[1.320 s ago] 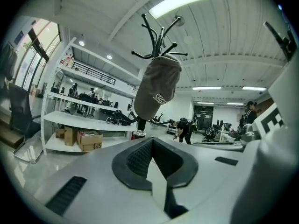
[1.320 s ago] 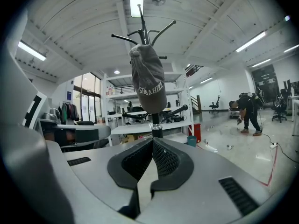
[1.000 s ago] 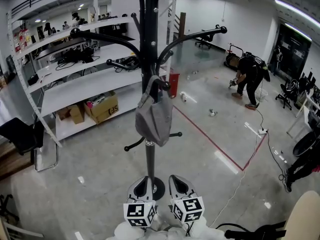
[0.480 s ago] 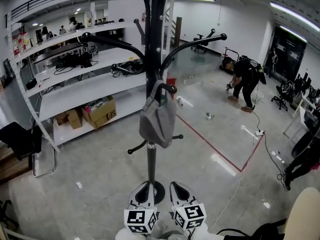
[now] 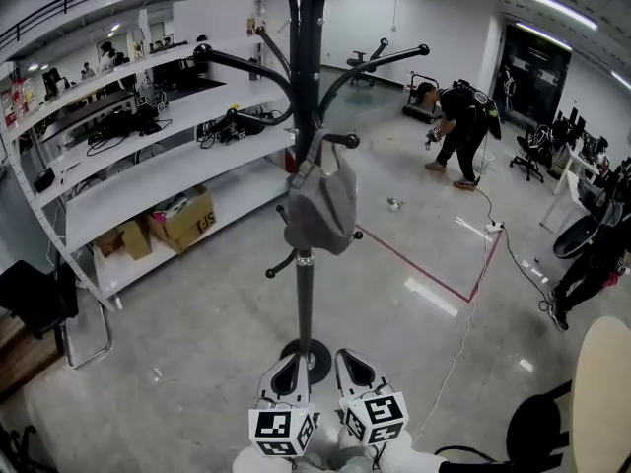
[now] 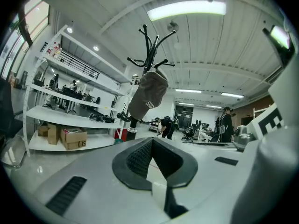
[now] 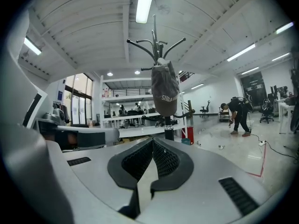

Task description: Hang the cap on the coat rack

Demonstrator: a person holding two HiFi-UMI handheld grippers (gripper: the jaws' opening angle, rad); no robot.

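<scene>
A grey cap point(image 5: 325, 210) hangs from a short hook of the black coat rack point(image 5: 304, 294), free of both grippers. The left gripper view shows the cap point(image 6: 148, 94) ahead and above, and so does the right gripper view point(image 7: 165, 94). My left gripper point(image 5: 293, 368) and right gripper point(image 5: 350, 363) sit side by side at the bottom of the head view, short of the rack's round base. The left gripper point(image 6: 150, 141) is shut with nothing in it. The right gripper point(image 7: 153, 141) is also shut and holds nothing.
White shelving point(image 5: 148, 166) with cardboard boxes point(image 5: 182, 220) runs along the left. A black chair point(image 5: 30, 299) stands at far left. A person point(image 5: 458, 126) bends over at the back right. Red floor tape point(image 5: 424, 274) and a cable point(image 5: 463, 333) lie to the right.
Both grippers and the head view have drawn back from the rack, which now looks smaller and farther. The cap stays hanging on its hook.
</scene>
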